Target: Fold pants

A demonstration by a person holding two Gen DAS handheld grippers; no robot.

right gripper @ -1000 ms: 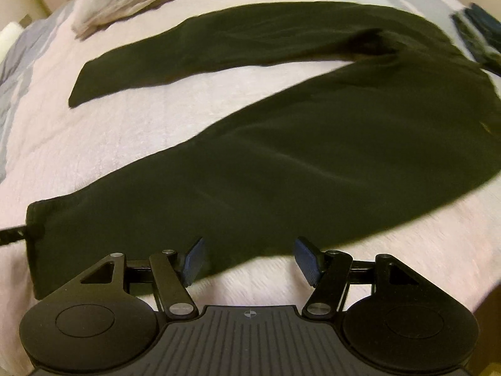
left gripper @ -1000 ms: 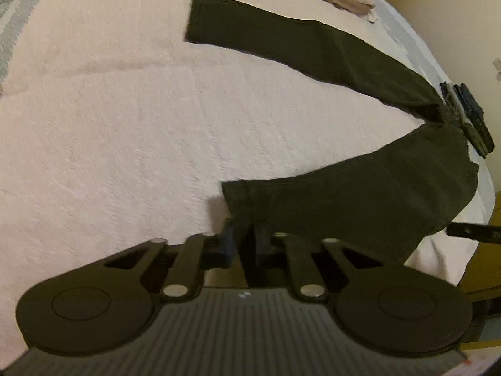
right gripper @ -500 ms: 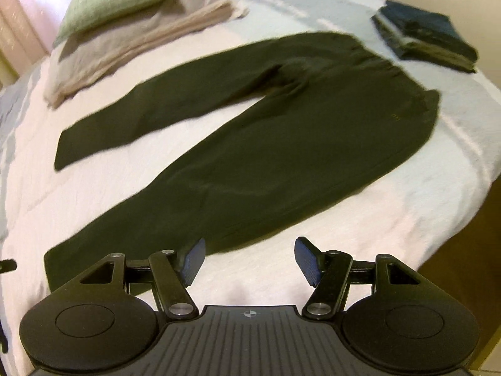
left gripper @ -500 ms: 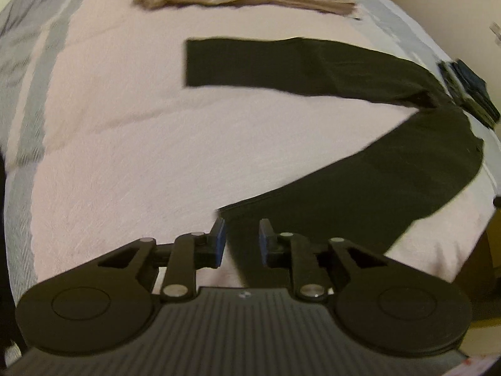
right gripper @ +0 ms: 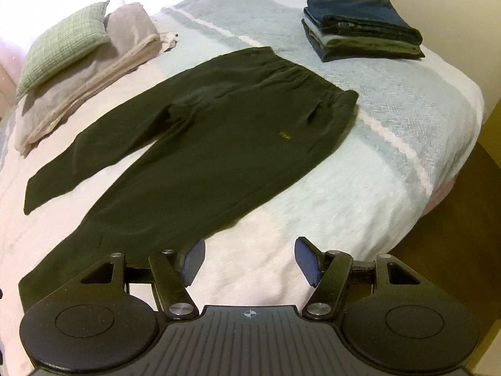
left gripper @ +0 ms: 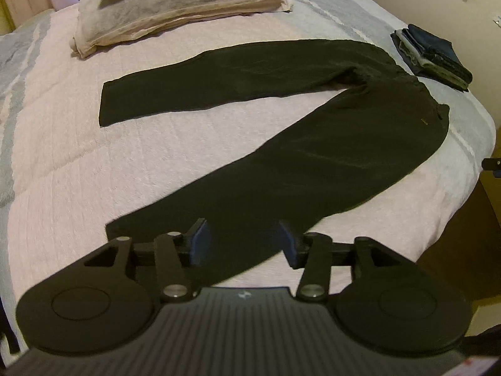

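A pair of dark pants (right gripper: 200, 144) is laid flat on a bed (right gripper: 407, 131), the two legs spread apart in a V, the waistband toward the far right corner and the cuffs toward the left. The fabric is judged soft, light and limp, likely to sag and drag when lifted, so hold is best taken at a hem or the waistband edge rather than mid-leg. The left gripper (left gripper: 242, 239) is held above the lower part of the near leg, jaws apart and holding nothing. The right gripper (right gripper: 250, 260) is likewise spread wide and empty, over bare quilt just beside that leg. Open bedding is seen between the legs, giving room for one leg to be carried over onto the other. A stack of folded clothes (right gripper: 360, 28) sits near the waistband, and a folded blanket with a green cushion (right gripper: 65, 40) lies beyond the far leg. The bed's right edge is close to the waistband.
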